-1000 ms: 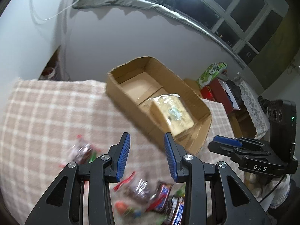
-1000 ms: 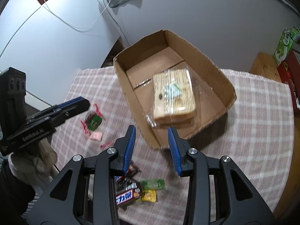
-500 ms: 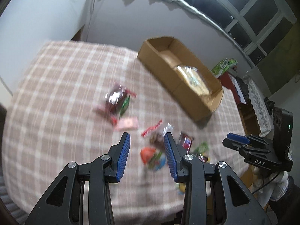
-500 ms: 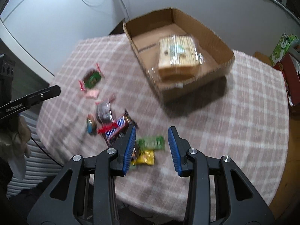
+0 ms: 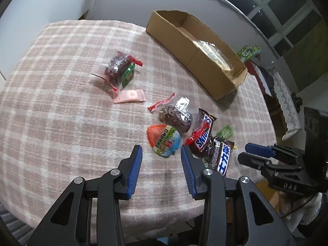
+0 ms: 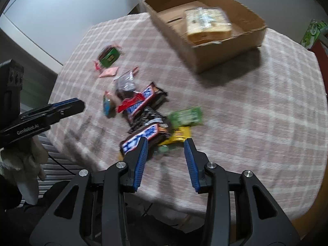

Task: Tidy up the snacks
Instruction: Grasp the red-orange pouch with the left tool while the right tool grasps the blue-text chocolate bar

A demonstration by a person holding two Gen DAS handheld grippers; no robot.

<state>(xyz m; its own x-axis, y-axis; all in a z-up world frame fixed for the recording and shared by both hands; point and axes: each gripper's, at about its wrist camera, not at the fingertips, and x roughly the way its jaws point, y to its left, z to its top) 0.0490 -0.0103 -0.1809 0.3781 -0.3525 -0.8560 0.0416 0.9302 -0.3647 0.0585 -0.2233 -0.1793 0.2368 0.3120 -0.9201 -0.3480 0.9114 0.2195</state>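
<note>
Several wrapped snacks lie loose on the checked tablecloth. My left gripper [image 5: 160, 150] is open and empty, just short of an orange and blue packet [image 5: 164, 139]. Beside it lie a foil-wrapped brown snack [image 5: 176, 116] and Snickers bars [image 5: 203, 137]. A dark snack with a green label [image 5: 121, 69] and a pink sachet [image 5: 130, 96] lie farther left. My right gripper [image 6: 165, 143] is open and empty above a Snickers bar [image 6: 143, 137], a yellow packet [image 6: 180, 135] and a green packet [image 6: 186, 115]. The cardboard box [image 6: 205, 57] holds a bag of crackers [image 6: 207, 23].
The box [image 5: 184, 47] stands at the far right of the table. The table's near edge lies just under both grippers. Green cartons [image 5: 248, 51] and red boxes stand beyond the table on the right. The wall is behind the table.
Both grippers have pulled back from the box and dropped toward the snack pile near the front edge. Both have stayed open and empty.
</note>
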